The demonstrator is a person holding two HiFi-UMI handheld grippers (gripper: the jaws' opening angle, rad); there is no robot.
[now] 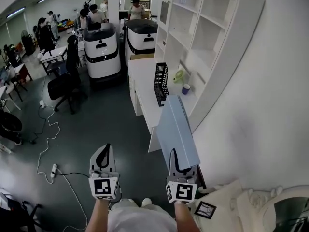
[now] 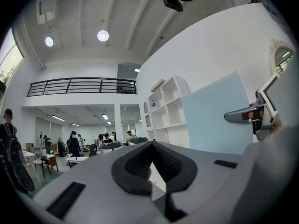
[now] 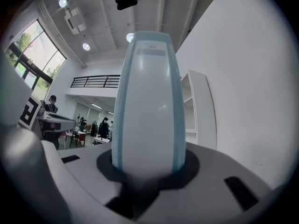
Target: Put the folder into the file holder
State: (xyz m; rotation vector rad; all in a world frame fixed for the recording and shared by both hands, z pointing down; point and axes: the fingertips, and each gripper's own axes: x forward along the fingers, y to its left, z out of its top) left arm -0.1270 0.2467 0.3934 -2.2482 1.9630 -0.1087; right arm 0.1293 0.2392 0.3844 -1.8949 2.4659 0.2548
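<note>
1. Tall white open shelving unit [image 1: 207,37]: fills the upper right of the head view, set against the white wall.
2. Long white desk [image 1: 142,79]: runs up the centre of the frame along the foot of the shelving.
3. Two white box-shaped machines with black tops, one [image 1: 101,50] and the other [image 1: 143,35]: stand side by side at the upper centre, past the desk's far end.
4. Pale blue flat folder [image 1: 176,129]: sits right of centre, gripped at its near end and tilted up and away over the desk's near end. Reaches in the frame to the base of the file holder; cannot tell whether it touches. Fills the middle of the right gripper view, spine toward the camera [image 3: 148,106], and shows at the right of the left gripper view [image 2: 215,115].
5. Black wire-mesh file holder [image 1: 161,83]: stands upright on the desk, centre of the frame.
6. Grey right gripper with its marker cube [image 1: 177,154]: lower right of centre; fingers clamped on the folder's near end from both sides.
7. Grey left gripper [image 1: 106,152]: lower left of centre, well apart from the folder; fingers together with nothing between them [image 2: 152,164].
8. Small dark blue cup [image 1: 186,89]: stands on the desk just right of the file holder.
</note>
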